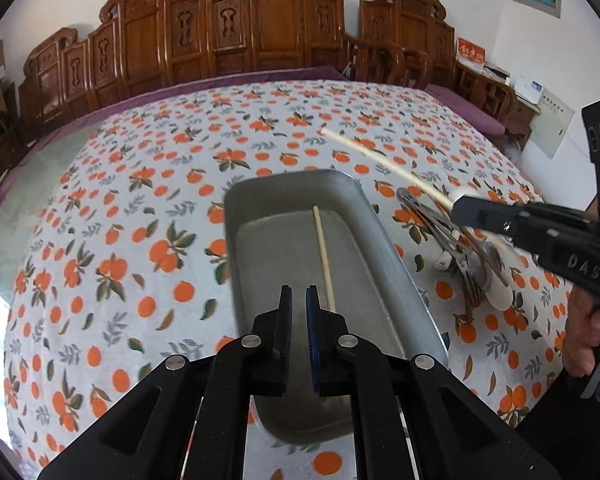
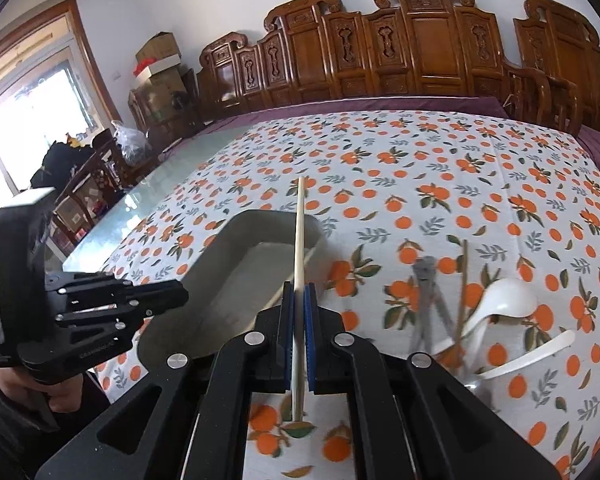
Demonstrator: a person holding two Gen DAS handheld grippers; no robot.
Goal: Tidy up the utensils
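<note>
Now the right gripper has its jaws pinching a pale wooden chopstick, which runs up out of the jaws and ends over the far rim of a metal tray. From the left wrist view the same chopstick slants away from the right gripper's tip toward the counter's far right corner. The left gripper hovers over the near end of the tray with its jaws almost pressed together — only a slim gap between the blue pads, nothing caught in it. A second chopstick lies lengthwise on the tray floor, just right of those jaws. The tray sits near the middle of the counter, which wears a white cloth printed with oranges and leaves. Toward the counter's right edge, just beside the tray, lies a loose heap of utensils — white spoons, metal tongs and brown chopsticks, somewhat blurred. A hand grips the left gripper's handle.
</note>
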